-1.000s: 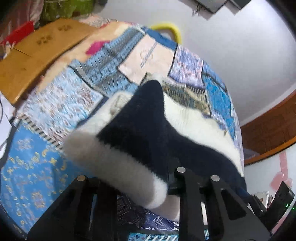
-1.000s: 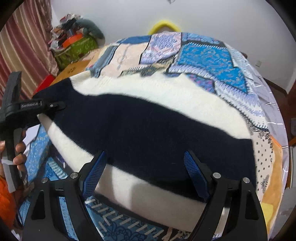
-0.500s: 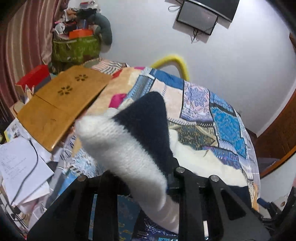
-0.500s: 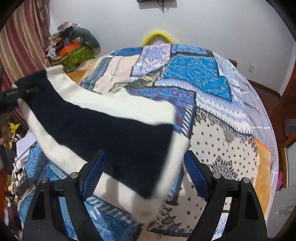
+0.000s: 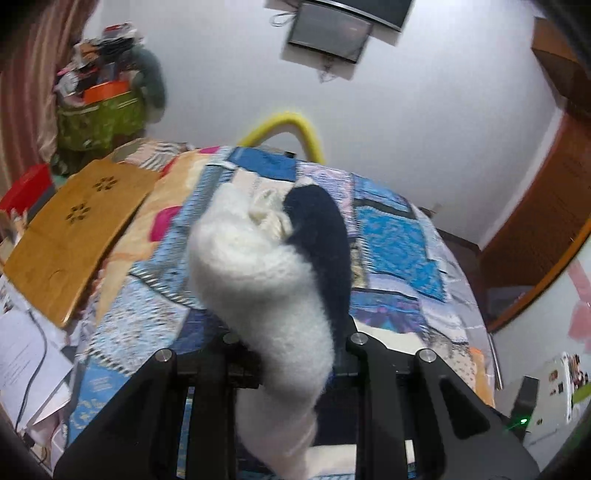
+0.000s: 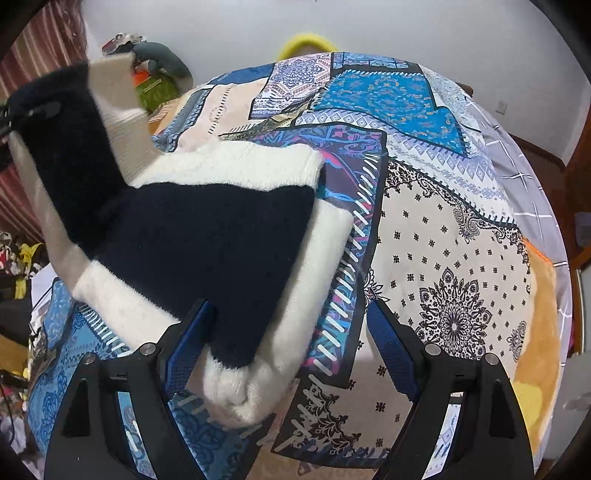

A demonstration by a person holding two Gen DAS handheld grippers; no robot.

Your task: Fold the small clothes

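**Left tongs clenched on striped knit, right tongs spread wide**

Left gripper (image 5: pixel 291 354) grasps a bunched corner of the white and navy knit garment (image 5: pixel 266 280); the fabric bulges up between its fingers toward twelve o'clock in the left wrist view, white at the left, navy at the right, and hides the pads. In the right wrist view that same lifted corner hangs at about ten o'clock, raised clear of the patchwork bedspread (image 6: pixel 454 236), while the rest of the garment (image 6: pixel 207 236) lies folded over on the spread.

Right gripper (image 6: pixel 291 332) stands released, its blue-padded fingers (image 6: pixel 391 347) well apart. The garment's near rolled edge lies between them, close against the left pad at about eight o'clock; the right pad is apart from the cloth, over bare bedspread.

No brand or label can be read on the garment or either gripper. Sheets of paper (image 5: pixel 26 362) at nine o'clock in the left wrist view carry print too small to make out. A wall-mounted screen (image 5: pixel 328 33) at twelve o'clock is dark
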